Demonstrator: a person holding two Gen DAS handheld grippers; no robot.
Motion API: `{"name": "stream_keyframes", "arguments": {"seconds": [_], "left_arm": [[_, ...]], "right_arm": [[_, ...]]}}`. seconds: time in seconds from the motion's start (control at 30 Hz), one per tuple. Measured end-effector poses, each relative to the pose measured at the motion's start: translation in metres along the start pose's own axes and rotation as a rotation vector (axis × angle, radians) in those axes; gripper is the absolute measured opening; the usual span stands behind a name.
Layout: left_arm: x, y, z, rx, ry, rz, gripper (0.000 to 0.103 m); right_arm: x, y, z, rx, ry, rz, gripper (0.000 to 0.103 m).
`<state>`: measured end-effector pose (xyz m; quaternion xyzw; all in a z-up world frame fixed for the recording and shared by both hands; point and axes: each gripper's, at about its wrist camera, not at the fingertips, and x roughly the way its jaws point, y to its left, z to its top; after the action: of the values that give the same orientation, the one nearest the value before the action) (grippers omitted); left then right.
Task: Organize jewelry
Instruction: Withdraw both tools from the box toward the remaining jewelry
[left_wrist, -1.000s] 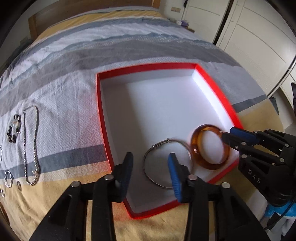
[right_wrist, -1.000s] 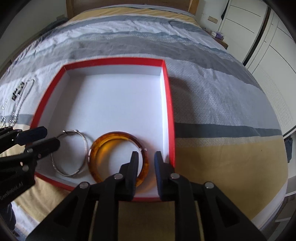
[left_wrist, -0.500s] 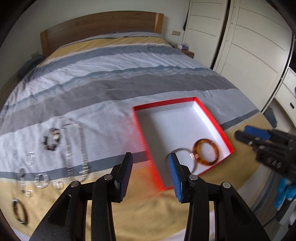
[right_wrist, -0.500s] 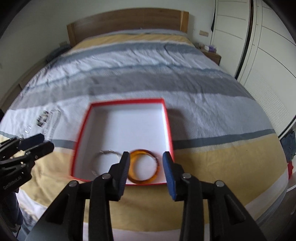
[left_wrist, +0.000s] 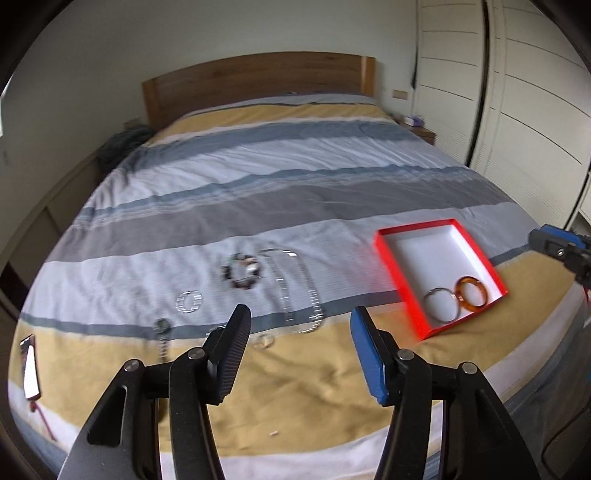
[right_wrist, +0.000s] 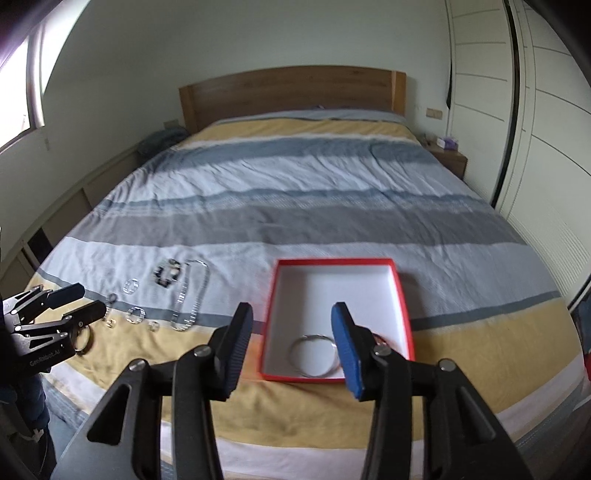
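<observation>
A red box with a white inside (left_wrist: 424, 247) (right_wrist: 332, 280) lies on the striped bed. In it lie a thin silver bangle (left_wrist: 441, 309) (right_wrist: 314, 356) and an amber bangle (left_wrist: 472, 291). Loose jewelry lies on the bed left of the box: a silver chain necklace (left_wrist: 297, 291) (right_wrist: 192, 295), a dark bead bracelet (left_wrist: 242, 272) (right_wrist: 167, 274) and several small rings and bracelets (left_wrist: 189, 301) (right_wrist: 135, 314). My left gripper (left_wrist: 299, 328) is open and empty, high above the bed's near edge. My right gripper (right_wrist: 291, 325) is open and empty above the box's near side.
A wooden headboard (right_wrist: 291, 92) stands at the far end of the bed. White wardrobe doors (right_wrist: 546, 110) line the right wall, with a bedside table (right_wrist: 448, 157) beside them. A phone-like object (left_wrist: 29, 363) lies at the bed's near left corner.
Both grippers have pulled up and back from the box and opened wider. The left view has swung left toward the loose jewelry. Both bangles stay in the box.
</observation>
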<state>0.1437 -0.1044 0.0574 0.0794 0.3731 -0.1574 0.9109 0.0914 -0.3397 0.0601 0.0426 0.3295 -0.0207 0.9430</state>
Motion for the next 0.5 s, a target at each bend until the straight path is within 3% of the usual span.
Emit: {"name": "stream_keyframes", "arguments": {"seconds": [0.13,0.5], "left_arm": [[-0.025,0.036,-0.01,-0.032,-0.025,0.047,0.064],[-0.081,0.148,-0.045,-0.159,-0.129,0.175,0.064]], "right_arm": [[-0.015,0.027,0.002,-0.022,-0.025,0.021,0.042],[-0.035,0.093,0.0,-0.077,-0.056,0.073,0.042]]}}
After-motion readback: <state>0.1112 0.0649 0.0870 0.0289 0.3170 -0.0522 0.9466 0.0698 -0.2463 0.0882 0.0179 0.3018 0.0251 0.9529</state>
